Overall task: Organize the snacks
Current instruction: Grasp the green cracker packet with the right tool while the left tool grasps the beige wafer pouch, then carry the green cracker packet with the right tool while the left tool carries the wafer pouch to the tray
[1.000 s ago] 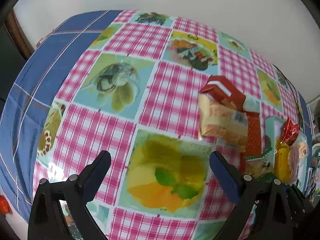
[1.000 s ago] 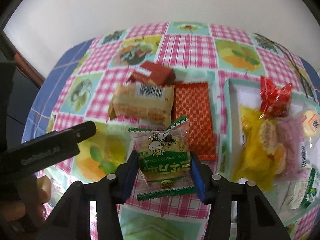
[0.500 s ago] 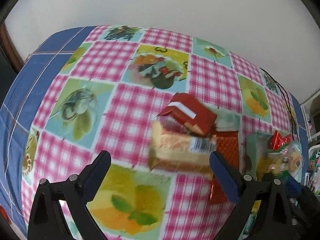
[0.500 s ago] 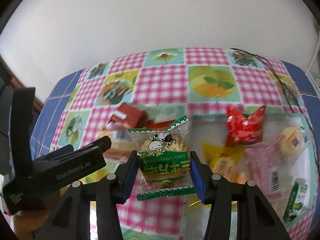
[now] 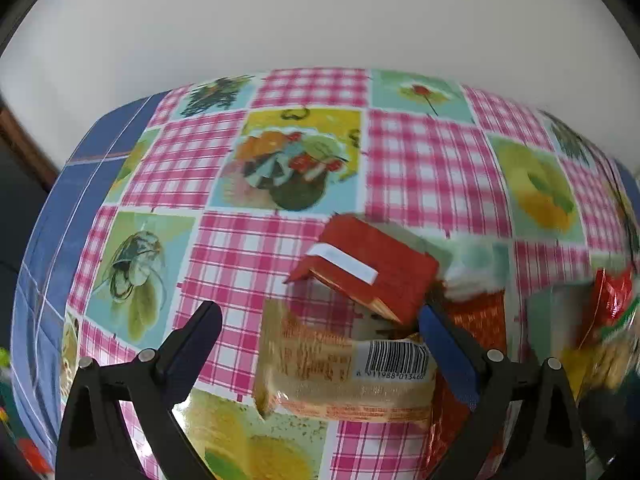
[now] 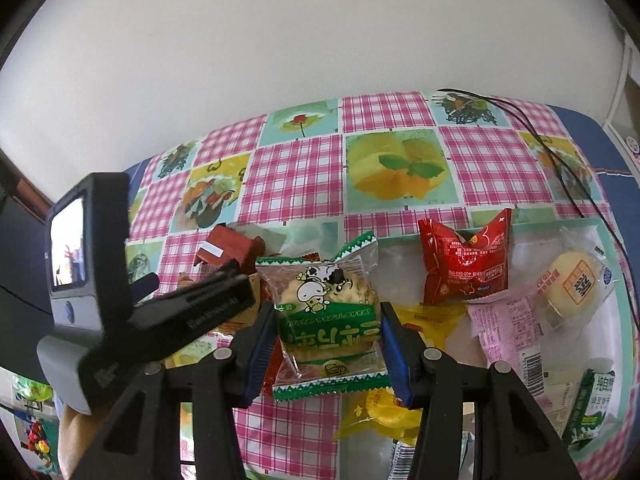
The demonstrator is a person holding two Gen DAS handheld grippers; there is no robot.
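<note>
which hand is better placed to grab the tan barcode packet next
Left. The left gripper is open, empty, and the tan barcode packet lies between its fingers. The right gripper is shut on the green cow packet.

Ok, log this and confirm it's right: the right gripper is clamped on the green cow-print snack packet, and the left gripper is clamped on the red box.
Not quite. The right gripper is clamped on the green cow-print snack packet, but the left gripper holds nothing: its jaws stand open above the barcoded biscuit packet, and the red box lies untouched on the tablecloth. The left wrist view shows this.
</note>
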